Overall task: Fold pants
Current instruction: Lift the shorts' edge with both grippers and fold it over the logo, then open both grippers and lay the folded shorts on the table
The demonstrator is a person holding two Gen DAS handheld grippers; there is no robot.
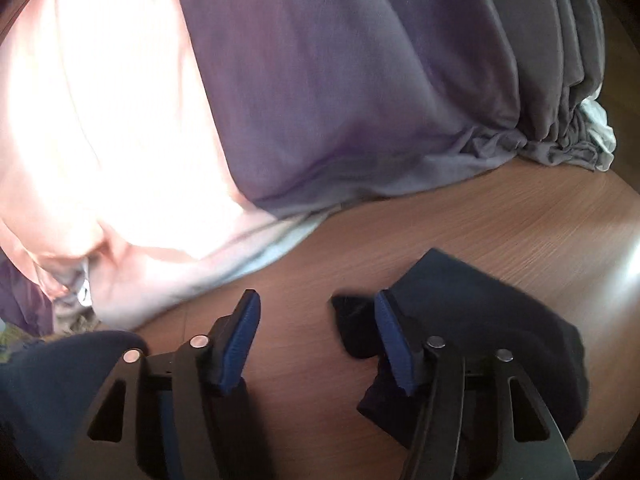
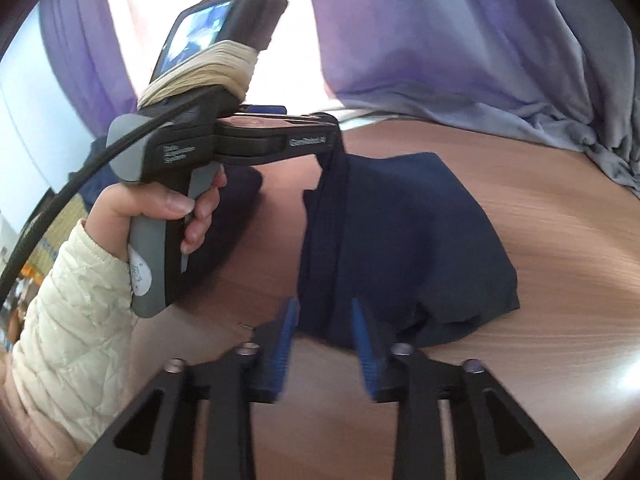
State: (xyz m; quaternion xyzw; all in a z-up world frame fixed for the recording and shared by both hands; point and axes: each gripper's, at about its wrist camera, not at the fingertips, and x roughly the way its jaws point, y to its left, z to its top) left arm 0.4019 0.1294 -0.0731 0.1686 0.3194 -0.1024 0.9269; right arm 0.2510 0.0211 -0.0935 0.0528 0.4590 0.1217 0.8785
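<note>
In the left wrist view we see the left gripper (image 1: 316, 322) low in the frame, its 2 blue pads (image 1: 240, 344) spread apart with bare wooden table (image 1: 500, 232) showing between them. The dark navy pants (image 1: 480, 320) lie crumpled at the lower right, a corner of the cloth poking out just past the right-hand pad; nothing is pinched, so this gripper stands open. A purple curtain (image 1: 340, 80) fills the upper half, washed out by glare on the left.

In the right wrist view the right gripper (image 2: 324, 320) sits at the bottom centre, its pads parted. An edge of the pants (image 2: 400, 232) hangs down between the tips (the blur makes contact hard to judge), and the pads appear not to press on it. The rest of the pants spreads over the table (image 2: 560, 280) at centre right. At the left, a hand (image 2: 160, 208) in a cream quilted sleeve (image 2: 72, 320) grips the other tool's handle.
</note>
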